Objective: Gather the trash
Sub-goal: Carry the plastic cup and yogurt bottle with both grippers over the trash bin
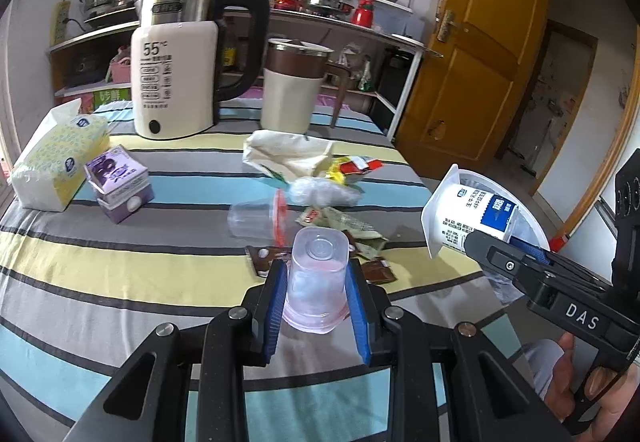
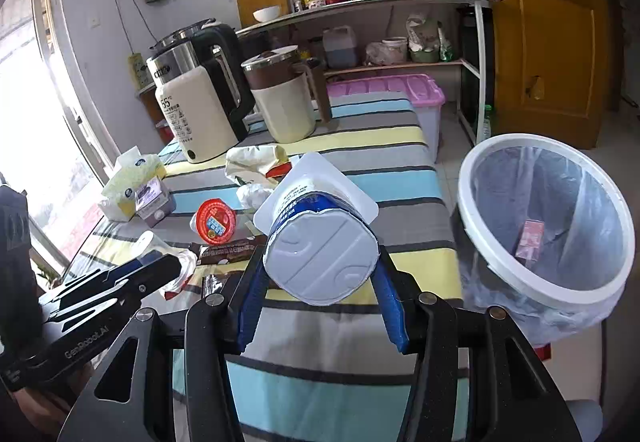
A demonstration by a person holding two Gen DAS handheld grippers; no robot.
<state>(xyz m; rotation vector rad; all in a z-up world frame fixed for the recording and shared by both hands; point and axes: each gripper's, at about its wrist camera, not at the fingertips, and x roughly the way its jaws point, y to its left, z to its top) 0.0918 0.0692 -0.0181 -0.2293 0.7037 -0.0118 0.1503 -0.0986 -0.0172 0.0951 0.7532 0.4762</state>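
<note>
already clamped in the right gripper fingers, yogurt cup, base toward camera; bin at three o'clock, nearer than left gripper, gripping clear cup.

Clear plastic cup upturned; white yogurt tub tilted

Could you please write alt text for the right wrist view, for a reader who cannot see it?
The right gripper holds a white yogurt cup bottom-first over a striped tablecloth, beside a lined white trash bin. The left gripper holds a clear cup; wrappers remain.
</note>
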